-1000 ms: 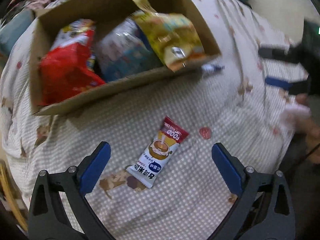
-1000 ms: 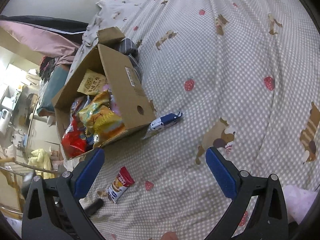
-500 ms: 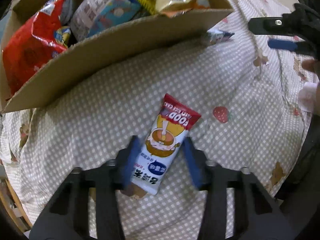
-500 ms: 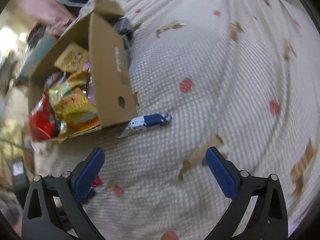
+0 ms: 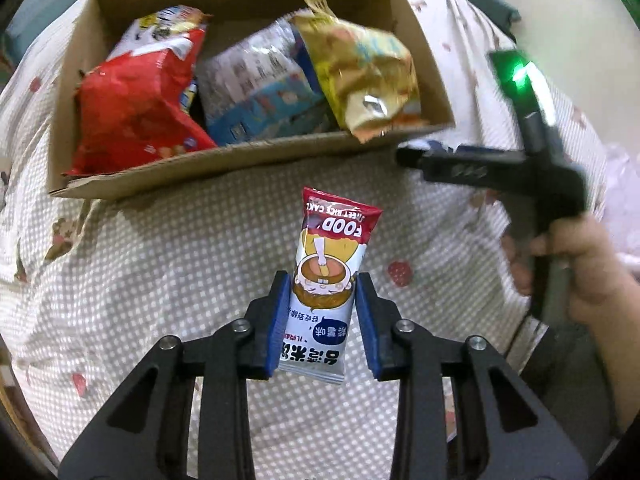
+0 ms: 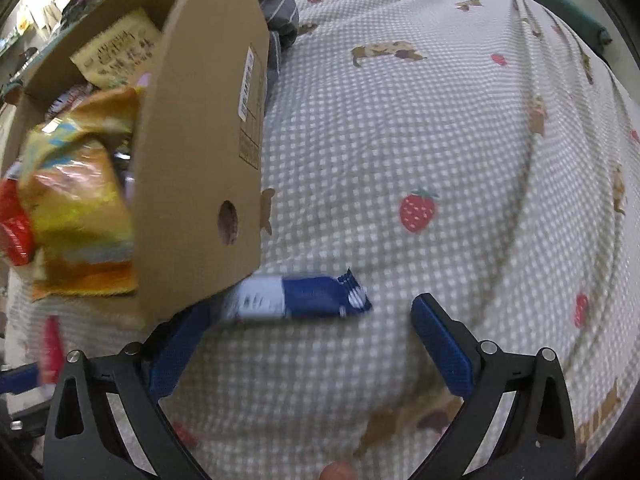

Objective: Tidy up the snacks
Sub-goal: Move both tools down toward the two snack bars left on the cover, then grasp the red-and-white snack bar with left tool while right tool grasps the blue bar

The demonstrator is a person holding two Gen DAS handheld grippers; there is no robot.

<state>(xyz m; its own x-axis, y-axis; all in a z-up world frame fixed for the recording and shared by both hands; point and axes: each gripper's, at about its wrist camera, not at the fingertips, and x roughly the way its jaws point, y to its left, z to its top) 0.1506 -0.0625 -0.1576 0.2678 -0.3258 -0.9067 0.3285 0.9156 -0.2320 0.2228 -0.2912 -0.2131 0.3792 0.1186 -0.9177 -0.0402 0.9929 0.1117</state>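
Gripping the rice-cake packet, the left gripper has just closed its jaws on it; both blue pads press the packet's sides. The packet's red end points toward the box, and its white end sits between the jaws, above the checked bedspread.

The box stands on the bedspread just beyond the packet. From left to right it holds a red bag, a clear-and-blue pack and a yellow bag, whose lower end hangs over the near wall.

To the right of the box, a hand holds the right gripper, seen side-on in the left wrist view.

In the right wrist view the right gripper's jaws stand wide apart with nothing pressed between them. A blue-and-white packet lies on the bedspread just ahead of the fingertips, its white end tucked against the box corner. The left pad sits close below that corner; whether it touches cannot be told. A printed strawberry lies farther right.
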